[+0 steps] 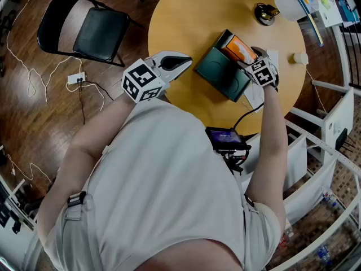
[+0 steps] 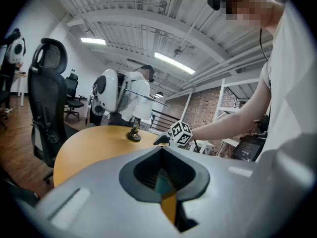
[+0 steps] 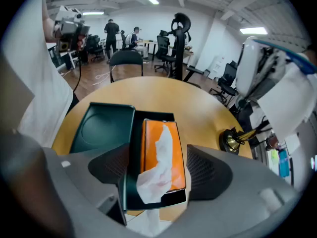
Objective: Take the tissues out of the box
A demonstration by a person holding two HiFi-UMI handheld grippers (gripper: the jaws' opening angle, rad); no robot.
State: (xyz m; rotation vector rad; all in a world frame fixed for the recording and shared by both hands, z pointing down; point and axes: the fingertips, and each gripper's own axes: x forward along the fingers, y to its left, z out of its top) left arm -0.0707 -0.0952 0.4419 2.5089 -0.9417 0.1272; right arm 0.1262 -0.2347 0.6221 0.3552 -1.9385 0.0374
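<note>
On the round wooden table (image 1: 192,16) a dark green box (image 3: 130,133) lies open, its lid (image 1: 220,72) flat beside it. An orange tissue pack (image 1: 240,49) fills the box, and a white tissue (image 3: 161,152) sticks up out of the pack's slot. My right gripper (image 3: 158,168) hovers at the near end of the box. Its jaws stand open on either side of the pack and the tissue, and the pads touch neither. My left gripper (image 1: 181,62) hangs shut and empty over the table's left edge, apart from the box.
A small brass object (image 1: 264,13) stands at the back of the table, a white container (image 1: 293,4) and a small white cup (image 1: 300,57) to the right. A sheet of paper (image 1: 254,92) lies under the box. A black folding chair (image 1: 90,30) stands left, white railings right.
</note>
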